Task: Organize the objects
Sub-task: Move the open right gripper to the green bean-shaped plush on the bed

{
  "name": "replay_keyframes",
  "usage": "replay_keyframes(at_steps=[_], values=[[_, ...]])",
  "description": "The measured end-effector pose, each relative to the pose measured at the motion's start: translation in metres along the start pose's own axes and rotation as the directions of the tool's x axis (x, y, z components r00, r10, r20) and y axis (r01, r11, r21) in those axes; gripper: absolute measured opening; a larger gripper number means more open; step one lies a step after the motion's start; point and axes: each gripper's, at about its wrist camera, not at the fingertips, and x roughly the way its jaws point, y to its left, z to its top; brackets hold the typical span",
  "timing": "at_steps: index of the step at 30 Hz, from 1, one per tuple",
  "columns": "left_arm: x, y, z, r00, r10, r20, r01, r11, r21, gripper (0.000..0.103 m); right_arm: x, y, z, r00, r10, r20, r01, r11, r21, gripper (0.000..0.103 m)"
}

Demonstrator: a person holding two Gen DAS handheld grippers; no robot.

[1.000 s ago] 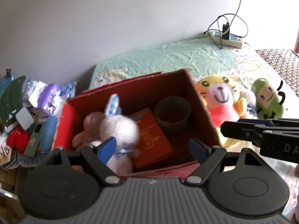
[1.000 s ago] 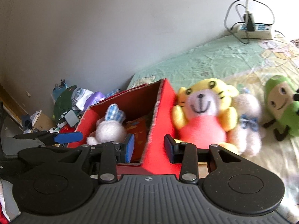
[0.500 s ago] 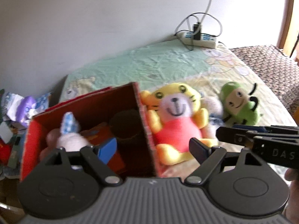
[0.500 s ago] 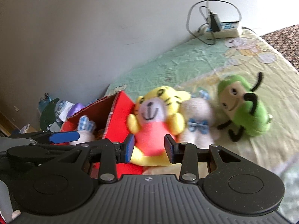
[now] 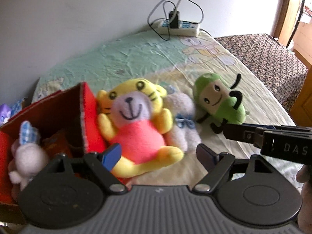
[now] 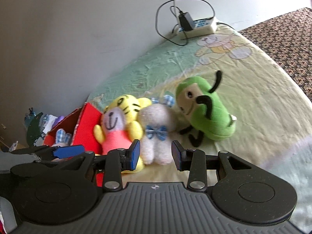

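Lying on the bed sheet (image 6: 263, 81) are three soft toys in a row, right next to a red box (image 5: 58, 107). The yellow tiger toy (image 5: 136, 120) leans against the side of the box and touches it. The white fluffy toy (image 6: 156, 128) with a blue bow sits just beside the tiger, pressed up to it. The green toy (image 6: 206, 111) with black arms lies next, on the far side of the white one, close to it.

Inside the box sits a pale bunny (image 5: 27, 156) with a blue checked ear.

The left gripper (image 5: 159, 154) has its two fingers spread wide apart, and nothing is between them. It hangs in front of the tiger toy, whose pink tummy and yellow foot show just past the blue fingertips (image 5: 112, 156).

The right gripper (image 6: 156, 153) also has its fingers apart, with a smaller gap, and it holds nothing. The white fluffy toy sits straight ahead of that gap, just past the tips. I cannot tell if the tips touch it. In the left wrist view this gripper (image 5: 273, 138) sticks in from the right side, near the green toy's feet.

Far back by the wall (image 5: 78, 19) lies a white power strip (image 6: 197, 27) with a black plug and looping wires. A brown patterned cover (image 5: 273, 58) lies beyond the sheet.
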Motion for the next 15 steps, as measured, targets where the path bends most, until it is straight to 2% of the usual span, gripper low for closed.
replay_keyframes(at_steps=[8, 15], values=[[0.03, -0.013, 0.003, 0.991, -0.129, -0.041, 0.127, 0.991, -0.049, 0.084, 0.003, -0.026, 0.014, 0.998, -0.059, 0.017, 0.059, 0.998, -0.008, 0.04], [0.048, -0.028, 0.013, 0.984, -0.168, -0.053, 0.166, 0.985, -0.052, 0.084, 0.009, -0.046, 0.03, 0.996, -0.088, 0.026, 0.088, 0.996, -0.011, 0.041]])
